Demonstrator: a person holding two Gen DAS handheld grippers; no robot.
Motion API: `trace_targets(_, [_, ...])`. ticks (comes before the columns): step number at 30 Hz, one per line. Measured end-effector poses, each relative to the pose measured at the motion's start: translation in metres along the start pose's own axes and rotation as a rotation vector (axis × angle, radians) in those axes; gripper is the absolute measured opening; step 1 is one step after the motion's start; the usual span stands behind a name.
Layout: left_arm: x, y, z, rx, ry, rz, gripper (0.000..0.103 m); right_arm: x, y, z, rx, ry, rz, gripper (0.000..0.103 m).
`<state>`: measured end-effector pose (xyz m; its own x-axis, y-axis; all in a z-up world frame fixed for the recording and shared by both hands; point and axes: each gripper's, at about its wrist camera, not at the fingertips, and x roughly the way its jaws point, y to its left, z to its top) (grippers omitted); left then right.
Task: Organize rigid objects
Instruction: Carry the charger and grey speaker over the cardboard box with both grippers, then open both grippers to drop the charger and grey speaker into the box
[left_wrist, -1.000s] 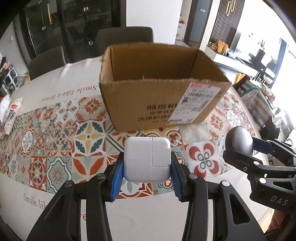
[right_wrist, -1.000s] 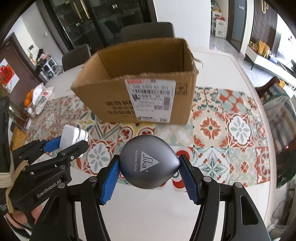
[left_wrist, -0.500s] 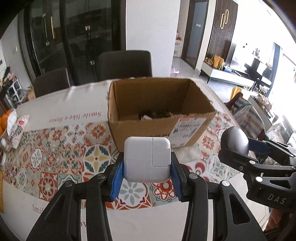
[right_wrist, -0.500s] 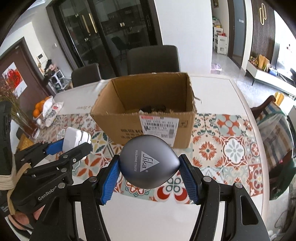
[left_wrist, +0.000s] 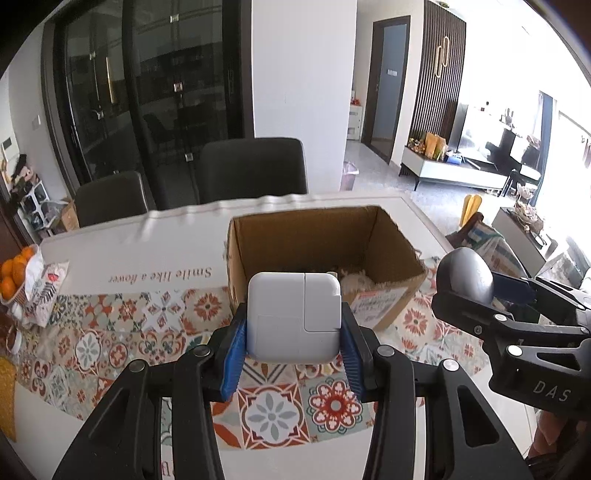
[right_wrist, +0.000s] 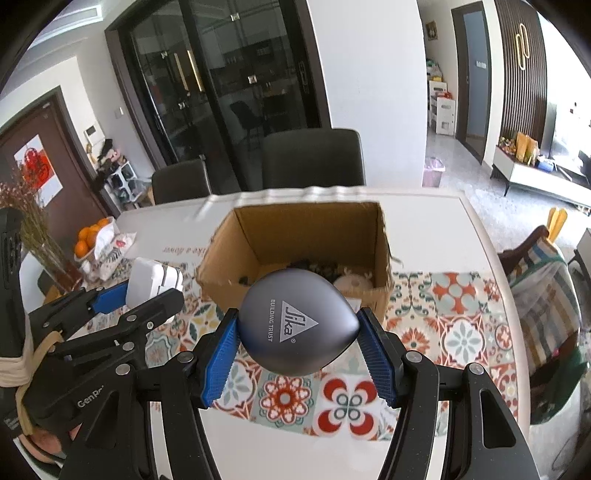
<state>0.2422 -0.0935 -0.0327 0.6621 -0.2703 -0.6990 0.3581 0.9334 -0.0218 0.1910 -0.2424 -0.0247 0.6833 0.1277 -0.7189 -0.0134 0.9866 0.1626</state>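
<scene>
My left gripper (left_wrist: 293, 350) is shut on a white square power adapter (left_wrist: 293, 317), held well above the table, short of the open cardboard box (left_wrist: 391, 236). My right gripper (right_wrist: 297, 354) is shut on a grey drop-shaped case marked Sika (right_wrist: 297, 326), also held high in front of the box (right_wrist: 255, 240). The box holds several objects, among them something pale and round (right_wrist: 352, 284). Each gripper shows in the other's view: the right one (left_wrist: 469, 284) at right, the left one (right_wrist: 147, 284) at left.
The table has a white cloth with a patterned tile runner (left_wrist: 92, 347). A bag and oranges (left_wrist: 14, 273) lie at its left end beside dried stems (right_wrist: 33, 229). Two dark chairs (left_wrist: 255, 166) stand behind the table. A striped cushion on a chair (right_wrist: 546, 291) is at right.
Both grippers have risen with their objects still held. The box now looks lower and farther, and its inside has come into view.
</scene>
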Motion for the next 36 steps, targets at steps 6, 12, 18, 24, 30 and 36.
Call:
trace_targets(6, [0.002,0.001,0.019,0.004,-0.035,0.010,0.045,0.000,0.002,0.017,-0.019,-0.044,-0.011,0.063])
trace_targets(12, [0.010,0.004,0.037,-0.002,-0.053,0.013,0.045,0.001,0.002,0.033,-0.030,-0.077,-0.024,0.063])
trace_targets(18, [0.025,0.007,0.050,0.001,-0.043,0.015,0.045,0.013,-0.001,0.050,-0.032,-0.080,-0.038,0.063])
trace_targets(24, [0.044,0.006,0.059,0.017,-0.021,0.032,0.045,0.034,-0.004,0.061,-0.040,-0.056,-0.057,0.063])
trace_targets(30, [0.066,0.009,0.062,0.016,0.019,0.043,0.045,0.057,-0.008,0.067,-0.050,-0.020,-0.074,0.063])
trace_targets(36, [0.091,0.011,0.062,0.014,0.074,0.055,0.045,0.082,-0.012,0.068,-0.047,0.033,-0.072,0.063])
